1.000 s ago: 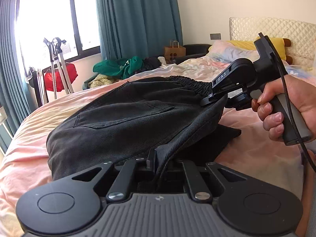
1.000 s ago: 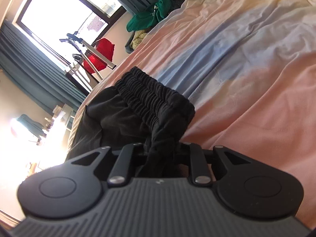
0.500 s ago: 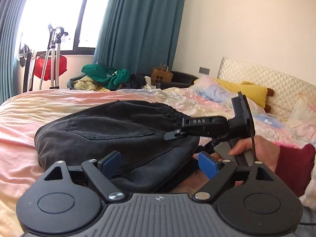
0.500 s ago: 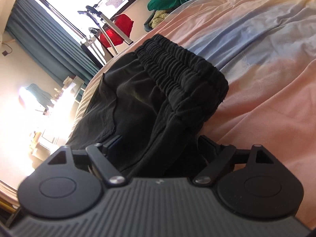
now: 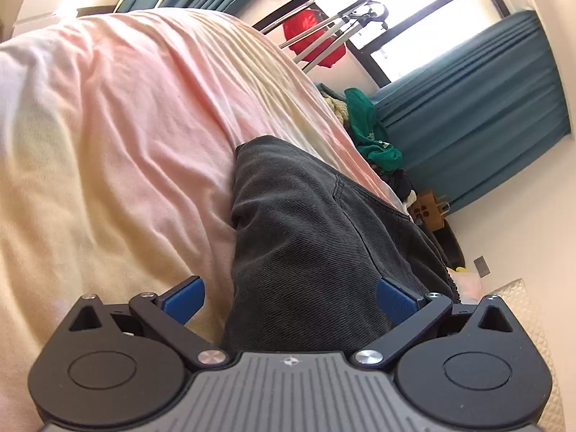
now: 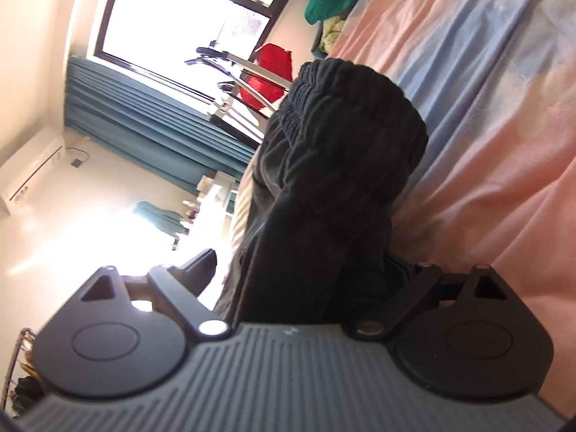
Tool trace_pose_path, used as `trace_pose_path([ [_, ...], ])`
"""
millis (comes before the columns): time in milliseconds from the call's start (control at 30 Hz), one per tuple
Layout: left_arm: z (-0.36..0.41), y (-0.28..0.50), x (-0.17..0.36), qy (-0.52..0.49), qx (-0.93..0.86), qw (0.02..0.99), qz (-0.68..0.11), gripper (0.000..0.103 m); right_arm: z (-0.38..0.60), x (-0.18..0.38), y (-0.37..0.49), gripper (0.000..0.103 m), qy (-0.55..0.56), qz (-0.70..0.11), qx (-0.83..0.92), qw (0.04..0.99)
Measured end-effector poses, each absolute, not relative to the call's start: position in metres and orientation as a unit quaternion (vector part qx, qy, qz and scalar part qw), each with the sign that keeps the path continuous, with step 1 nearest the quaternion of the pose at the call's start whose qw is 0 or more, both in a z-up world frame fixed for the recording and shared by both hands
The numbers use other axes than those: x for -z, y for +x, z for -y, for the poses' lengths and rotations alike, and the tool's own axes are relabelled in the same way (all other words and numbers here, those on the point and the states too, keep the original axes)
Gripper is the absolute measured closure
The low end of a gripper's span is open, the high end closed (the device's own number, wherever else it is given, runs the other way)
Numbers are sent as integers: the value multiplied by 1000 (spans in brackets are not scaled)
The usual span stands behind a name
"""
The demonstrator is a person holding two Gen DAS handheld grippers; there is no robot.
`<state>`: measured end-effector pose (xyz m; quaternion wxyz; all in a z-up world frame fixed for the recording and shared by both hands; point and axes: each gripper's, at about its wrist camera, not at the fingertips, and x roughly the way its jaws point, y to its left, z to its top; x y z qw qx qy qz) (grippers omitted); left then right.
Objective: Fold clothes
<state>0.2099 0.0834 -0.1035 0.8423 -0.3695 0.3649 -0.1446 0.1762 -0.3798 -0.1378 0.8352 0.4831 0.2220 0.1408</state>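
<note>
A pair of black shorts [image 5: 306,237] lies folded on the pink bedsheet [image 5: 118,136], back pocket up. My left gripper [image 5: 291,295] is open, its blue pads either side of the shorts' near edge, the view rolled sideways. In the right wrist view the shorts' gathered elastic waistband [image 6: 345,122] bulges up in front of my right gripper [image 6: 302,277], which is open with its fingers spread around the thick folded cloth. The fingertips are partly hidden by the fabric.
The bed's pink and blue sheet [image 6: 496,108] spreads around the shorts. Beyond the bed are a heap of green clothes [image 5: 370,133], a paper bag [image 5: 430,208], teal curtains [image 5: 478,108], a window and a rack with a red bag [image 6: 268,72].
Both grippers let go of the shorts a second ago and have stayed open. Both have since rolled sideways and moved in low, straddling the folded shorts' edges.
</note>
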Motion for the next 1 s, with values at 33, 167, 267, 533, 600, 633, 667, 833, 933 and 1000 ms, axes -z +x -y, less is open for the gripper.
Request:
trace_pose_path([
  [33, -84, 211, 106, -373, 147, 839, -369, 1, 377, 135, 177, 8, 467, -224, -141, 843],
  [167, -86, 215, 114, -382, 159, 827, -382, 1, 370, 153, 190, 9, 428, -297, -94, 848],
  [267, -88, 212, 114, -377, 159, 828, -383, 1, 368, 166, 196, 11, 413, -330, -71, 846],
  [533, -89, 202, 118, -384, 165, 824, -383, 1, 370, 143, 181, 7, 483, -265, -138, 823],
  [600, -88, 201, 122, -385, 168, 823, -383, 1, 368, 143, 183, 8, 465, -276, -132, 830],
  [633, -88, 201, 124, -385, 169, 822, -383, 1, 365, 145, 186, 8, 450, -292, -121, 835],
  [667, -88, 200, 126, -385, 171, 822, -383, 1, 362, 148, 188, 13, 434, -308, -110, 840],
  [833, -76, 200, 126, -361, 177, 833, -381, 5, 362, 152, 183, 46, 423, -319, -76, 845],
  [933, -72, 200, 128, -365, 191, 828, -379, 26, 357, 141, 175, 64, 405, -305, -64, 859],
  [1000, -74, 195, 128, -372, 191, 829, -372, 34, 350, 131, 170, 67, 380, -294, -60, 875],
])
